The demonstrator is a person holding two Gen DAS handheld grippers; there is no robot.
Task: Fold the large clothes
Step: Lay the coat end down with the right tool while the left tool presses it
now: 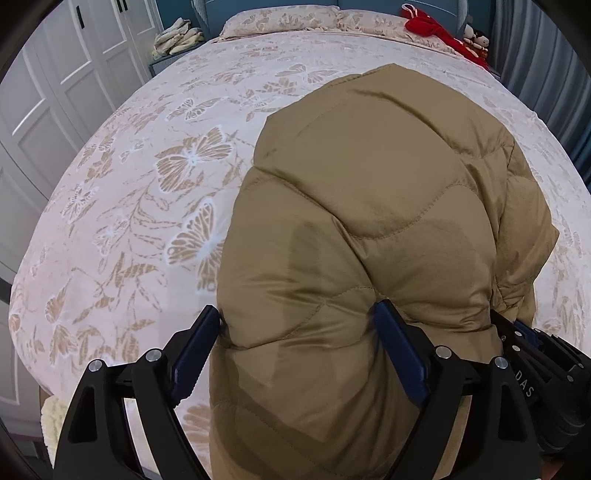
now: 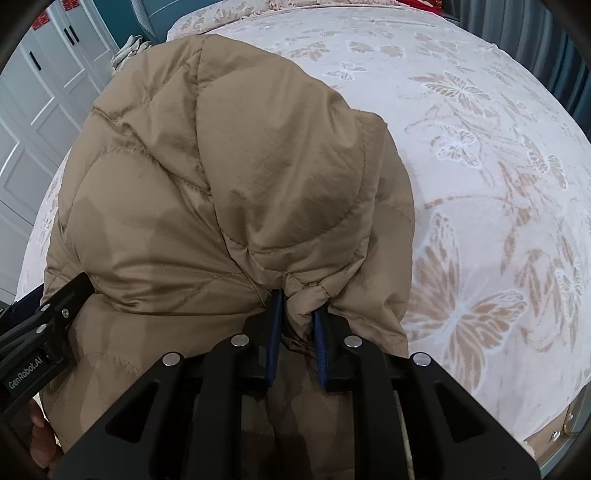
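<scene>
A tan quilted puffer jacket lies bunched on the bed, with its near end at both grippers. My left gripper stands wide open around a puffy fold of it; the fabric bulges between the blue pads without being pinched. The left gripper's black finger also shows at the left edge of the right wrist view. My right gripper is shut on a gathered seam of the jacket, with fabric squeezed between its narrow blue pads. The right gripper's body sits beside the jacket's right edge.
The bed cover is pale pink with tan butterflies. A pillow and a red cloth lie at the headboard. White wardrobe doors stand on the left, folded cloth beside them. Bare cover spreads right of the jacket.
</scene>
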